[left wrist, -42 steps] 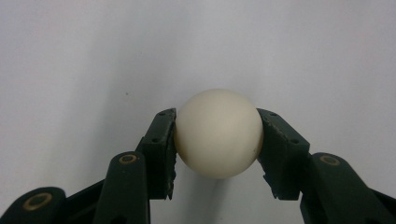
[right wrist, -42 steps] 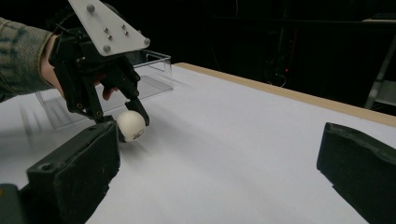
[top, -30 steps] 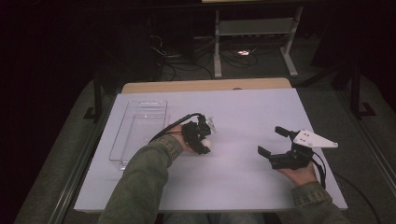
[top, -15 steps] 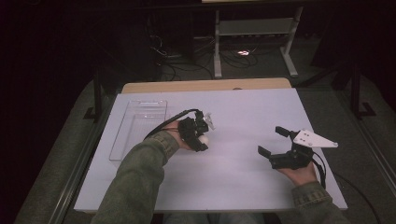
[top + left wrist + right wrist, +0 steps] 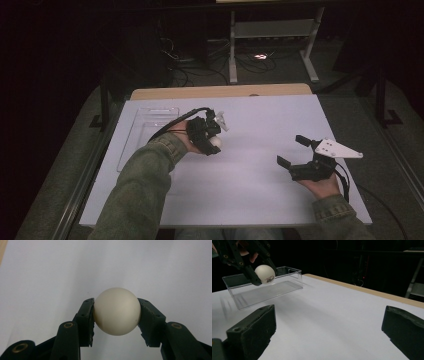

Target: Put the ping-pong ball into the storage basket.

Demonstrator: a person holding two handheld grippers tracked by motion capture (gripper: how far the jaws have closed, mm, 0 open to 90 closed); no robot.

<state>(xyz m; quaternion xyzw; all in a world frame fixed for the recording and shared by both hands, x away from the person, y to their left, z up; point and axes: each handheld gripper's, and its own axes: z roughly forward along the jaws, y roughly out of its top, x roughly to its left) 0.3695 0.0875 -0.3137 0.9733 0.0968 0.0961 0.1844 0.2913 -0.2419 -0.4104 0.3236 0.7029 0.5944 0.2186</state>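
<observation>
A white ball sits clamped between the two black jaws of my left gripper, held above the white table. From above, that gripper hangs over the table's middle left with the ball at its tip. In the right gripper view the ball shows small dark print and floats in front of the clear box. My right gripper rests open near the table's right side, nothing between its jaws, which stand wide apart.
A clear plastic tray lies at the table's left, just left of the left gripper. The white table top ends in a wooden strip at the far edge. Dark floor, cables and a metal stand lie beyond.
My left gripper has risen and shifted slightly toward the far side with the ball held in it. The right gripper has stayed still and open.
</observation>
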